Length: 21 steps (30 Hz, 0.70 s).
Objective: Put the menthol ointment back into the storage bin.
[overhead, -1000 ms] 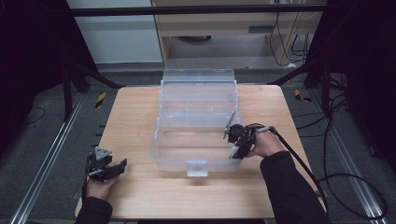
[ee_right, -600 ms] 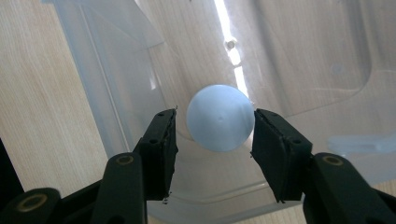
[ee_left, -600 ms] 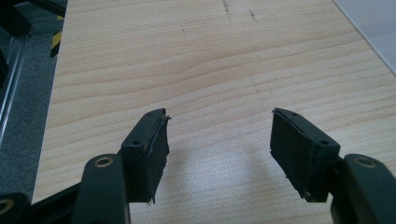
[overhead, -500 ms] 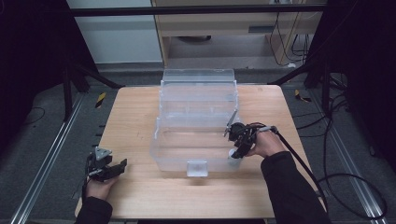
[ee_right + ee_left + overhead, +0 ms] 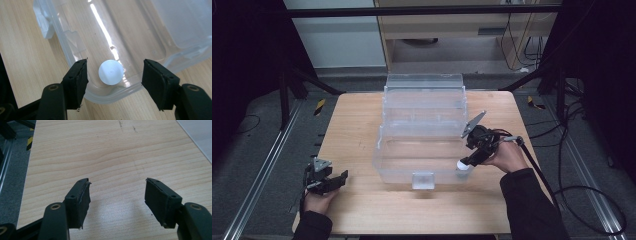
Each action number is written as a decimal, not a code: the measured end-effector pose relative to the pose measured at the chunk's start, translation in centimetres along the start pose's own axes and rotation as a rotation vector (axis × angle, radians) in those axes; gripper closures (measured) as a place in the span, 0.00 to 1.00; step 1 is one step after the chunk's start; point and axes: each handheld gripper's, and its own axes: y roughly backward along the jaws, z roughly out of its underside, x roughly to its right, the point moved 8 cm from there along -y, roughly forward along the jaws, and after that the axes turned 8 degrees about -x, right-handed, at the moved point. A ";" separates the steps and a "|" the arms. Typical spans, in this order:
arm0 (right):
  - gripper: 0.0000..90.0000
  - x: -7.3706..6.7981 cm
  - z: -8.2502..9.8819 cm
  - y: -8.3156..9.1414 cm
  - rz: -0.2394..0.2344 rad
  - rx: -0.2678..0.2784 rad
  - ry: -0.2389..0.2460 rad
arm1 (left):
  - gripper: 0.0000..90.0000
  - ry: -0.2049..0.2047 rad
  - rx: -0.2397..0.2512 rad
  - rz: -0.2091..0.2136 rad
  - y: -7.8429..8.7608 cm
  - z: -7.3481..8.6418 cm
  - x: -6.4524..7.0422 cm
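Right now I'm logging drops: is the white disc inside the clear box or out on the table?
Inside. The disc lies on the box floor, in a corner, beyond the open right gripper.

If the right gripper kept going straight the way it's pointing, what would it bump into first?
Probably the white round disc lying in the corner of the clear plastic box; the open right gripper points straight at it, though depth is hard to judge.
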 end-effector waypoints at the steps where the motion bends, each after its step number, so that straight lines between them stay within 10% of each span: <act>1: 0.40 0.0 0.1 0.3 0.004 0.017 -0.012 | 0.40 0.000 0.001 0.001 0.0 0.0 0.0; 21: 0.33 1.6 6.5 4.0 0.177 0.383 -0.301 | 0.67 0.020 0.011 -0.002 0.2 0.1 -0.2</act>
